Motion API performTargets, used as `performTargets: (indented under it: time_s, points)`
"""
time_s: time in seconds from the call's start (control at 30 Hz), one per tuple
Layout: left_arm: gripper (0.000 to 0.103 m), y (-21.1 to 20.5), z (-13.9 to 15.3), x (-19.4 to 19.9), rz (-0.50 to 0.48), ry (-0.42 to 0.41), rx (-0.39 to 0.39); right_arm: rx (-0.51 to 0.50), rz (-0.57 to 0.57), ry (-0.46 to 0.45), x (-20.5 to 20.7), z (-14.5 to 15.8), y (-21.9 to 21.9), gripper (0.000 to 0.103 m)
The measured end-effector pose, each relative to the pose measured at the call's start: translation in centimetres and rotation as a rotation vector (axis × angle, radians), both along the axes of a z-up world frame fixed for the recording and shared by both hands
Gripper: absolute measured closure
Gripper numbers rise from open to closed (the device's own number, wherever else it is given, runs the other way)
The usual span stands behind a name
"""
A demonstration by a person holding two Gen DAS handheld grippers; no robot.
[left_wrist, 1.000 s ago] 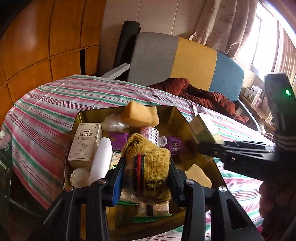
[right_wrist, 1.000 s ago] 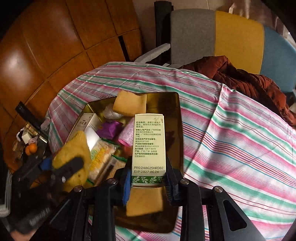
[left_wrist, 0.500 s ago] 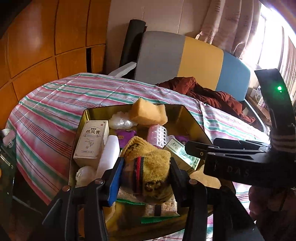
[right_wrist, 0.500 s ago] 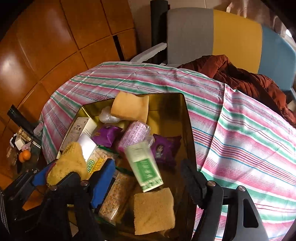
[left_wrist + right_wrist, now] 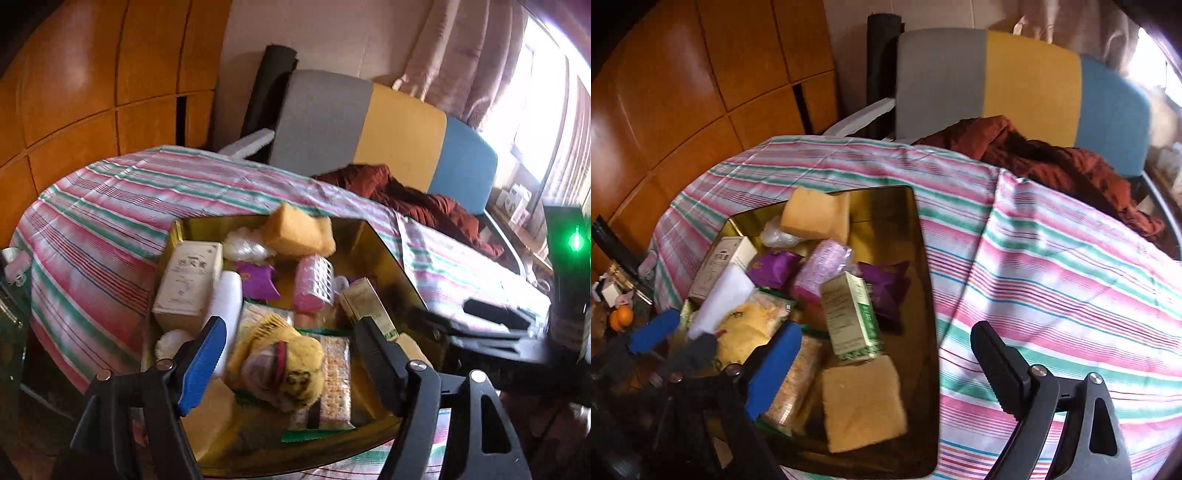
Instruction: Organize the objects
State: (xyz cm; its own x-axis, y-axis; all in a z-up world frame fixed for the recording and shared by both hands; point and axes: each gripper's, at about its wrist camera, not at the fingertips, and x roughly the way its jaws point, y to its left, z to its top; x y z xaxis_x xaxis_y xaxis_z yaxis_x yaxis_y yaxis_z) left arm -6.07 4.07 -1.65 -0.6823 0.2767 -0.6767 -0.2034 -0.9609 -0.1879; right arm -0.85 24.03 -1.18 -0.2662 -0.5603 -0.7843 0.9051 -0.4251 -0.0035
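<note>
Left tool [image 5: 288, 360] was hung over the near end of the gold tray [image 5: 384, 251], jaws opening and standing apart. Yellow sock [image 5: 284, 362] lay loose between them, touched by neither pad, resting on the cracker packet [image 5: 334, 373] in the tray.

Right tool [image 5: 882, 363] was held over the tray's right edge, jaws opening and spread wide, nothing clamped. Green-and-white box [image 5: 849, 314] lay tilted in the tray just beyond the blue pad, leaning across a purple pouch [image 5: 886, 288] and the pink roller [image 5: 822, 267], with a tan sponge [image 5: 862, 398] just in front of it.

Further back in the tray: a second sponge [image 5: 297, 230], a white box [image 5: 190, 280], a white tube [image 5: 229, 295], a clear bag [image 5: 245, 247]. Tray sat on the counter under a striped cloth [image 5: 1052, 280]. Behind, a grey, yellow and blue chair [image 5: 1015, 81] with a rust-red garment [image 5: 1052, 158] draped on it.
</note>
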Motion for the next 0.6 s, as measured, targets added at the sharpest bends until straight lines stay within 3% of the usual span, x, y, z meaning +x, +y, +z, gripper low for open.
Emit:
performTargets:
  time_s: [0.17,0.33,0.5,0.6]
  points:
    - [0.021,-1.7,1.1,1.1,0.053,0.025,-0.032,-0.017,-0.038,0.020,0.9,0.1,1.7,0.000]
    - [0.021,-3.2,1.7,3.3,0.153,0.048,-0.044,-0.051,-0.101,0.069,2.2,0.3,3.9,0.000]
    - [0.021,-2.7,1.5,4.5,0.280,0.029,-0.117,-0.072,-0.077,0.160,4.0,1.2,5.4,0.000]
    - [0.022,-2.0,1.6,4.8,0.283,0.016,-0.131,-0.087,-0.052,0.171,4.8,1.6,5.8,0.000]
